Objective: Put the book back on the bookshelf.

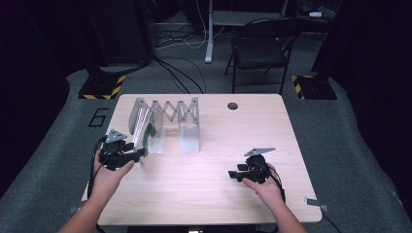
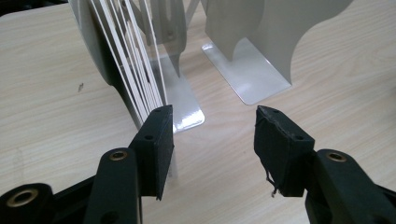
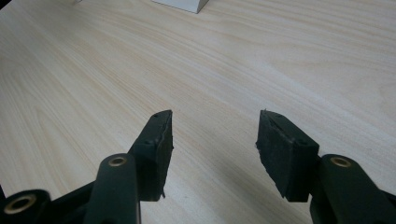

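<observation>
High view overhead — tool views skim the table [image 1: 204,170].

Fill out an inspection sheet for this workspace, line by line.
Surface: light wooden table, with a dark round hole near its far edge.
Job's things: metal expanding file rack; white sheets stand in its left section.
Clutter: nothing seen.
Grippers: left tool open, beside the sheets, nothing between the jaws; right tool open over bare wood.
Cables: loose cables on the floor beyond the table.
Surroundings: folding chair, grey carpet.
</observation>
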{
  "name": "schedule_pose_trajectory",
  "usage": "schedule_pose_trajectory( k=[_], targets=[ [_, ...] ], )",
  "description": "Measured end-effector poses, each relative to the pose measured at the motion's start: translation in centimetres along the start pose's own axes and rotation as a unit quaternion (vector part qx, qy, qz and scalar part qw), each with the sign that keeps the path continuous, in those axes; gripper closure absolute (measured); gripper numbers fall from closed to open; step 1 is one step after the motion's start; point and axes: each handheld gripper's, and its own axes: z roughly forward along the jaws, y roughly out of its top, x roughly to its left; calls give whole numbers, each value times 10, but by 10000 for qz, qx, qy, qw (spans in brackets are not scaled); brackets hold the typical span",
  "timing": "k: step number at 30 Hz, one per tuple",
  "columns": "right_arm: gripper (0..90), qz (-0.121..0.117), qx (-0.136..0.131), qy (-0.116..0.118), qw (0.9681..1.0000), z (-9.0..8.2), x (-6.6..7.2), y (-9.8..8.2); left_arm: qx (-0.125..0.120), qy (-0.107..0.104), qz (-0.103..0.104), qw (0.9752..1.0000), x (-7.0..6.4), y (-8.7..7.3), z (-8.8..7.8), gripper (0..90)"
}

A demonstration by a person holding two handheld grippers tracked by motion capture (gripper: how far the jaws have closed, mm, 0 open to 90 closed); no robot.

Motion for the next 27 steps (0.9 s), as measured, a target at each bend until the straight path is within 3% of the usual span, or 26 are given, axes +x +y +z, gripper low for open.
schedule_pose_trajectory(
  k=[14,15,21,27],
  targets=[
    [456,4,10,-20,10000,0,1,0,-41,-302,-95,9995,-14,-27,-1,477],
    [456,-3,10,-19,10000,0,1,0,-20,-293,18,9996,-15,-29,0,477],
    [456,20,8,-21,10000,-1,1,0,34,-332,226,9992,-26,-40,6,477],
    [456,10,6,-20,10000,-1,0,-1,73,-506,262,9983,-31,-52,13,477]
  ],
)
